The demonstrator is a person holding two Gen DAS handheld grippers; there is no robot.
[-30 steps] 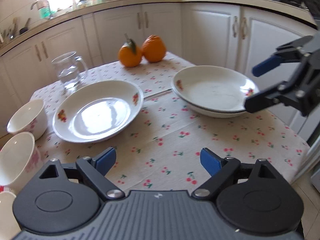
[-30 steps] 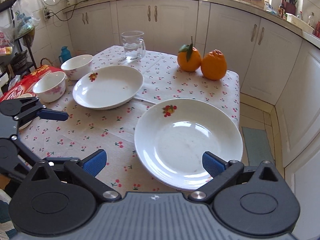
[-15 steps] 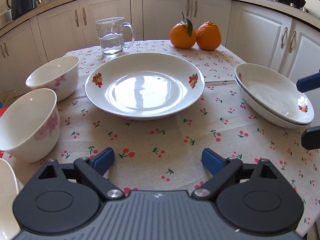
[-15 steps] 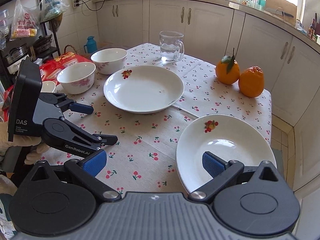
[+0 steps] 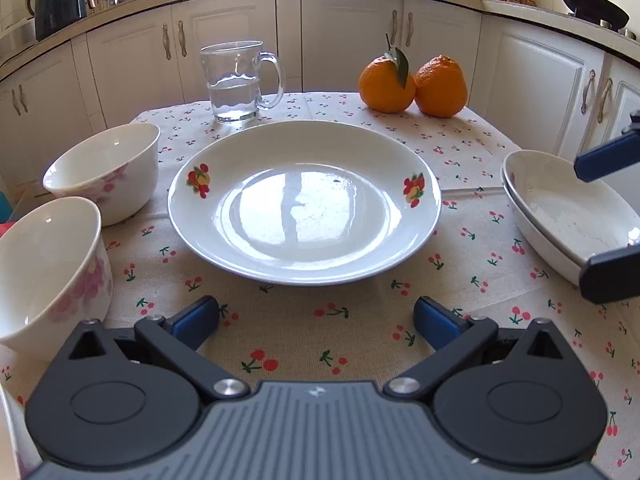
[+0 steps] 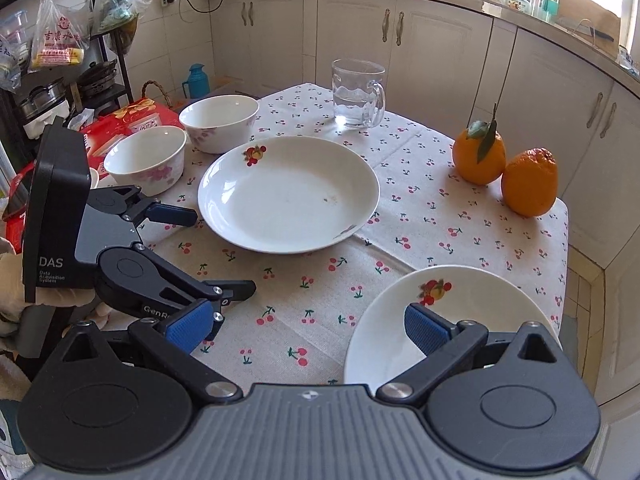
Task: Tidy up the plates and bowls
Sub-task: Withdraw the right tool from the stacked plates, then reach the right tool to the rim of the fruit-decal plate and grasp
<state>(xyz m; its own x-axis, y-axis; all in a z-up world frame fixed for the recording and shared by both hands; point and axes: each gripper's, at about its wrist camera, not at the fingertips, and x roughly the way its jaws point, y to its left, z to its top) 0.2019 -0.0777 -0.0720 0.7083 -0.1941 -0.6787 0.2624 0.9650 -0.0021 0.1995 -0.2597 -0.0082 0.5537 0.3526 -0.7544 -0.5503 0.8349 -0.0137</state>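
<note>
The left claw [image 5: 316,316] is wide open and holds nothing. Its blue pads [image 5: 196,316] hang just above the cherry-print tablecloth [image 5: 320,344], near the front edge of a big round white plate with little fruit pictures [image 5: 304,200]. The plate lies flat in the middle of the table, and nothing is on it.

The right claw [image 6: 308,326] is wide open too, and it holds nothing. One of its blue pads sits over the rim of a stack of two white plates [image 5: 560,216] at the right edge of the table. I cannot tell if the pad touches the rim.

To the left of the big plate are two white bowls with pink flowers. The nearer bowl [image 5: 52,268] and the farther bowl [image 5: 108,168] stand upright, just beside each other.

Behind the big plate stands a clear glass mug with some water in it [image 5: 236,80]. Two oranges [image 5: 416,84] sit touching each other at the far right of the table, and one has a green leaf. White kitchen cupboards [image 5: 348,36] go all around the back.
</note>
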